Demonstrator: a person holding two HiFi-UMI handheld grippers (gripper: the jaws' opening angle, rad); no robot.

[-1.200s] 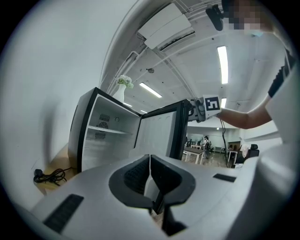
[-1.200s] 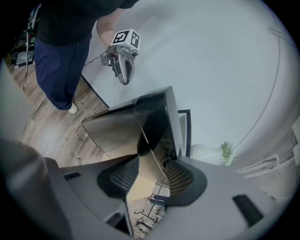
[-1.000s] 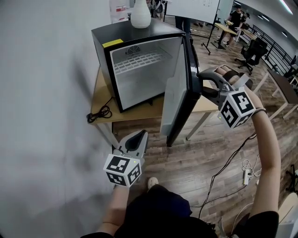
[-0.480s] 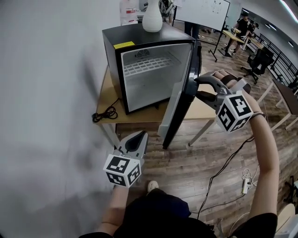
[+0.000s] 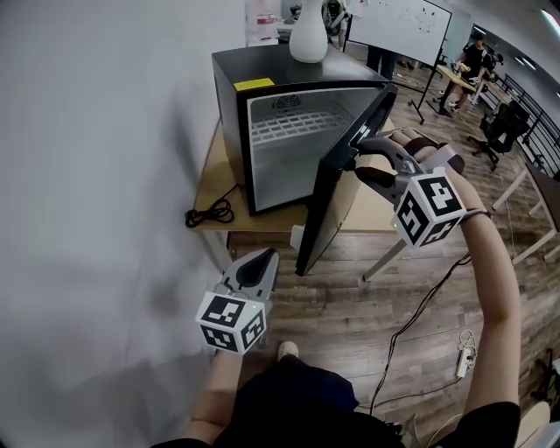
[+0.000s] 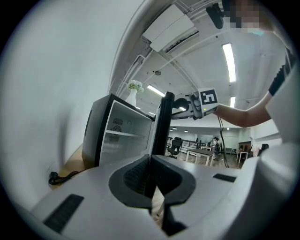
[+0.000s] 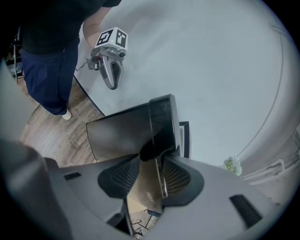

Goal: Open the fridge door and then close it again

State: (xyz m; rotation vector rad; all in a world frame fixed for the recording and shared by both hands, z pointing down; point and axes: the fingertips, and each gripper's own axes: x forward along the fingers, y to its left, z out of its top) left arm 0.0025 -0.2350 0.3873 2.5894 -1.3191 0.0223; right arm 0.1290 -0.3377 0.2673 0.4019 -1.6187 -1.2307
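While the black mini fridge (image 5: 232, 96) stands on the wooden surface (image 5: 210, 188) against the white wall (image 5: 87, 175), its door (image 5: 337, 201) hangs about half open. The right gripper (image 5: 360, 157) has its jaws on the free edge of the door, near the top; they have just been closing and they grasp it. The left gripper (image 5: 262, 259) is low beside the wall, with its jaws clenched on nothing. A white vase (image 5: 308, 39) stands on the fridge.

Looks like an open-plan office: whiteboard (image 5: 402, 17) on a stand, rolling office chairs (image 5: 503, 129), desks (image 6: 205, 153), people (image 5: 477, 57) working in back.
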